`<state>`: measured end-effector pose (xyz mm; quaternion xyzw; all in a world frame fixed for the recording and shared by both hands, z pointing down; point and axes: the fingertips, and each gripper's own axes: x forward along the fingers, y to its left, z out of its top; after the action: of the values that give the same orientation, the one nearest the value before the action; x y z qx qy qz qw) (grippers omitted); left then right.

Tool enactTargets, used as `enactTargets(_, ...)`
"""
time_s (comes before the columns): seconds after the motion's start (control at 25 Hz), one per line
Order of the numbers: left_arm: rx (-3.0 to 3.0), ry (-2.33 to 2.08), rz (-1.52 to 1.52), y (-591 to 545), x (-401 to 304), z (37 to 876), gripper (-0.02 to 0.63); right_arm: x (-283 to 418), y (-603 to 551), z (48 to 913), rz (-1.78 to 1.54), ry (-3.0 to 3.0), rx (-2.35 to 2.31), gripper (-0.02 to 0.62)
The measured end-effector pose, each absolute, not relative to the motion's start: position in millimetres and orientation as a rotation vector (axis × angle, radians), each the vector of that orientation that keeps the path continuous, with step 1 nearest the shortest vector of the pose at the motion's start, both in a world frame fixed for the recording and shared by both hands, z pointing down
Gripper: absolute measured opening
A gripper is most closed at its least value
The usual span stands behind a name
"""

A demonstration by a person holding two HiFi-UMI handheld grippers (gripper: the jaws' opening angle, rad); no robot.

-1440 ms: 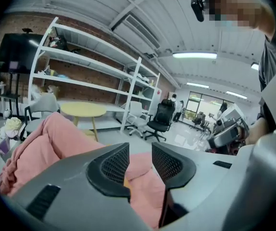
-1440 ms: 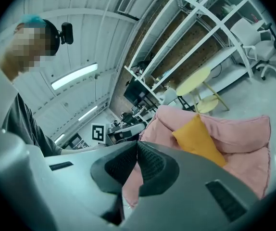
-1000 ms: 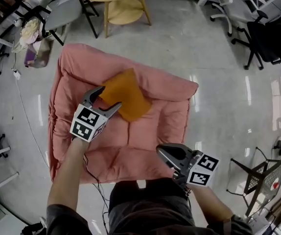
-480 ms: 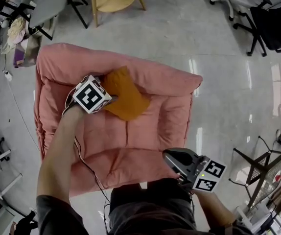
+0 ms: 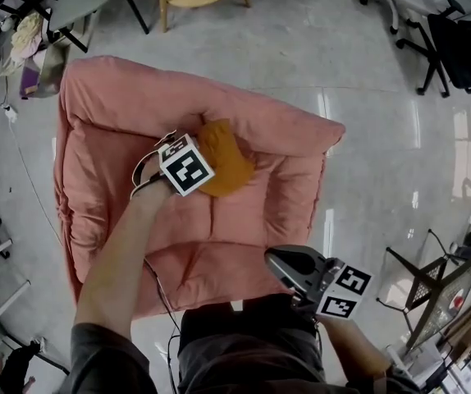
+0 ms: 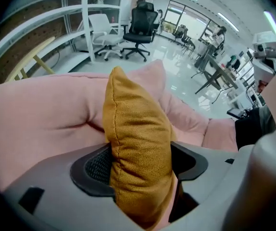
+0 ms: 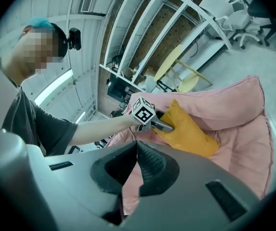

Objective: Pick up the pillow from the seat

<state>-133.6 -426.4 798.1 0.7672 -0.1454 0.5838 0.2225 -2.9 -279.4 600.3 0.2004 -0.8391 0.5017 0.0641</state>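
Left hand-held gripper (image 6: 141, 163), jaws just closing, pinches pillow (image 6: 133, 114) edge; seat (image 5: 104, 138) ringed by floor (image 5: 301, 48).

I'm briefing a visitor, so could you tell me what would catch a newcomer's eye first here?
The mustard pillow on the pink seat, mid-frame in the head view. The left tool straddles it; its jaws have just been closing, both pads on the fabric. The right tool hangs shut and empty near the seat's front edge.

The pillow (image 6: 138, 148) is coarse, nubbly cloth with a stitched seam; the seat (image 5: 112, 138) is soft, matt, creased fabric; the floor (image 5: 301, 48) is smooth and glossy.
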Motion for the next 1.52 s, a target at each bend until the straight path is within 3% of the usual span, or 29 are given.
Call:
enactTargets(0.12, 2.128, -0.405, 1.656, -419, -126, 804, 0.280, -3, -275, 599, 1.509, -2.530, 0.595, 0.012)
enactTargets(0.32, 2.138, -0.459, 1.657, -412, -127, 792, 0.189, 4, -271, 589, 1.500, -2.550, 0.619, 0.012)
enactTargets(0.8, 2.235, -0.683, 1.519, -394, -161, 630, 0.183, 5, -272, 503, 1.349, -2.732, 0.656, 0.012)
enactTargets(1.28, 2.441, -0.948, 1.117, -389, -152, 429, 0.183, 18, -264, 400, 1.125, -2.921, 0.704, 0.012)
enactTargets(1.52, 2.426, -1.031, 0.737, -356, -165, 374, 0.184, 27, -265, 356, 1.029, -3.009, 0.726, 0.012)
